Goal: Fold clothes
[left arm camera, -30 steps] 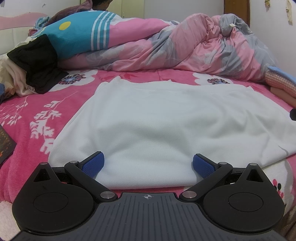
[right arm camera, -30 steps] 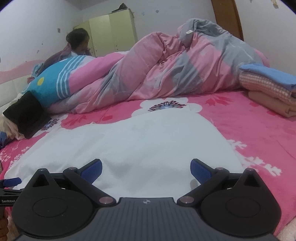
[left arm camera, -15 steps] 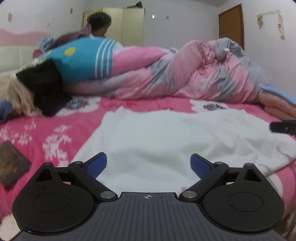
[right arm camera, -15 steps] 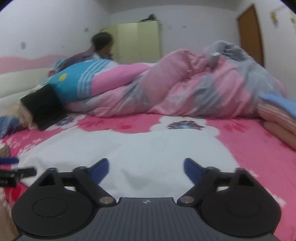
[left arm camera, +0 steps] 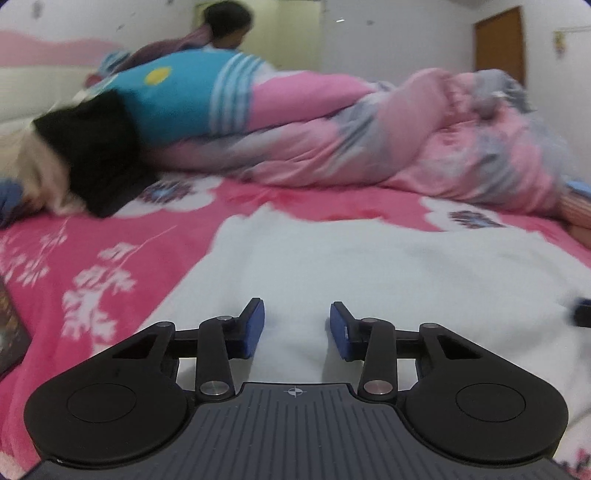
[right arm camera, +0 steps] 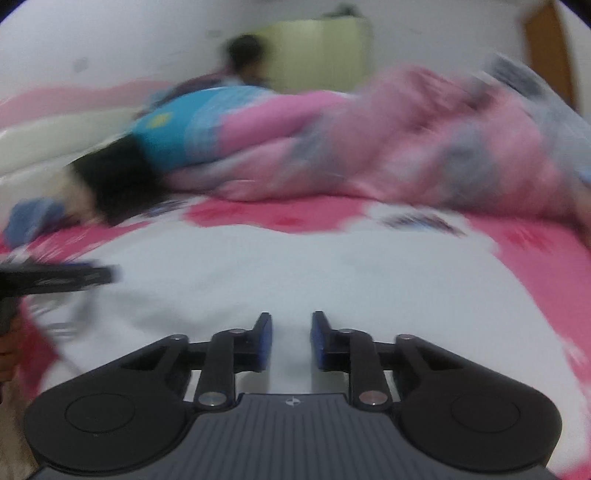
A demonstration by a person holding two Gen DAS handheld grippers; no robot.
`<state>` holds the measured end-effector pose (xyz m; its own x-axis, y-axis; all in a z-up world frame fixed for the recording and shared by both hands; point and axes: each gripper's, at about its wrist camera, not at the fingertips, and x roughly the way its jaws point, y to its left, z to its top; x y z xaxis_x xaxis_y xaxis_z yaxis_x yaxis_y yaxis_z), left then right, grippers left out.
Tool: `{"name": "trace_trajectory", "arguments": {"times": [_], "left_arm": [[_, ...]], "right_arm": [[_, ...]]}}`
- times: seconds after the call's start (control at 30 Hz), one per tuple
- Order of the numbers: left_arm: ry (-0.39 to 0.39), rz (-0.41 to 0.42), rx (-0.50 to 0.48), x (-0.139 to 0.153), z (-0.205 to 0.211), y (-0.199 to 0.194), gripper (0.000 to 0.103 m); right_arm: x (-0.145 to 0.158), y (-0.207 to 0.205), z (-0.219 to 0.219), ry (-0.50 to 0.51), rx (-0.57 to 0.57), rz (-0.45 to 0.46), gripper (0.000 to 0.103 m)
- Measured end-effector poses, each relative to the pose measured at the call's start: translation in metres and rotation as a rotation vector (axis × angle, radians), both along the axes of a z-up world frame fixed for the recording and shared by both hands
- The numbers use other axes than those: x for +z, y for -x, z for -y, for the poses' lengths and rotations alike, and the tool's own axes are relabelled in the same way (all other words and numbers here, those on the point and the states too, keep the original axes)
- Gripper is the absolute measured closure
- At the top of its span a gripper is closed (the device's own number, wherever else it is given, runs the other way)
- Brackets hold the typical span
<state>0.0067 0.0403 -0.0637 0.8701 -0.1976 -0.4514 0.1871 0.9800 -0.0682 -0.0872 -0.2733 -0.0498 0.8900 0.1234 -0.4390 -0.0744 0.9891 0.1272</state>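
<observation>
A white garment [left arm camera: 369,266] lies spread flat on the pink flowered bed, blurred but also seen in the right wrist view [right arm camera: 295,266]. My left gripper [left arm camera: 296,325] sits at its near edge. Its jaws are closing, with a ridge of white cloth between the blue pads [left arm camera: 255,326] and a gap still showing. My right gripper [right arm camera: 291,339] is further right along the same near edge, its pads drawn close together and shut on a pinch of the white cloth. The left gripper's fingers [right arm camera: 74,277] show at the left of the right wrist view.
A rumpled pink and grey quilt [left arm camera: 406,140] runs across the back of the bed. A blue striped garment [left arm camera: 192,99] and a black one [left arm camera: 96,155] are piled at the back left. A person [left arm camera: 225,26] is behind them. A dark flat object [left arm camera: 9,332] lies at the left edge.
Both grippers have moved forward and lower onto the garment's near edge. Their jaws have gone from wide open to narrow, the right closer than the left, with white cloth between the pads.
</observation>
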Motion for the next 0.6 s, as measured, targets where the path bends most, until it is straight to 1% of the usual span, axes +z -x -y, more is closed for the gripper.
{"name": "trace_trajectory", "arguments": {"times": [0.07, 0.2, 0.27, 0.33, 0.43, 0.5, 0.53, 0.6], "left_arm": [[0.006, 0.001, 0.013, -0.001, -0.005, -0.002, 0.062], [-0.008, 0.007, 0.014, 0.0, -0.006, -0.002, 0.061], [-0.012, 0.015, 0.0, 0.008, -0.005, -0.001, 0.062], [-0.01, 0.019, -0.025, 0.018, -0.002, -0.006, 0.061], [-0.003, 0.008, -0.064, 0.033, 0.009, -0.024, 0.058], [-0.009, -0.034, -0.074, 0.035, 0.017, -0.045, 0.058], [-0.013, -0.058, -0.063, 0.033, 0.02, -0.056, 0.058], [-0.06, -0.107, 0.0, 0.018, 0.017, -0.078, 0.058]], "right_arm": [[-0.004, 0.006, 0.035, -0.074, -0.065, -0.002, 0.103], [-0.003, 0.016, 0.083, -0.07, -0.284, -0.021, 0.103], [0.004, 0.015, 0.095, -0.078, -0.318, -0.034, 0.103], [0.019, 0.008, 0.092, -0.063, -0.266, -0.014, 0.103], [0.037, -0.023, 0.073, -0.017, -0.126, -0.018, 0.103], [0.041, -0.055, 0.062, 0.012, -0.046, -0.059, 0.103], [0.039, -0.071, 0.058, 0.032, -0.031, -0.088, 0.103], [0.032, -0.098, 0.058, 0.055, -0.051, -0.15, 0.103]]}}
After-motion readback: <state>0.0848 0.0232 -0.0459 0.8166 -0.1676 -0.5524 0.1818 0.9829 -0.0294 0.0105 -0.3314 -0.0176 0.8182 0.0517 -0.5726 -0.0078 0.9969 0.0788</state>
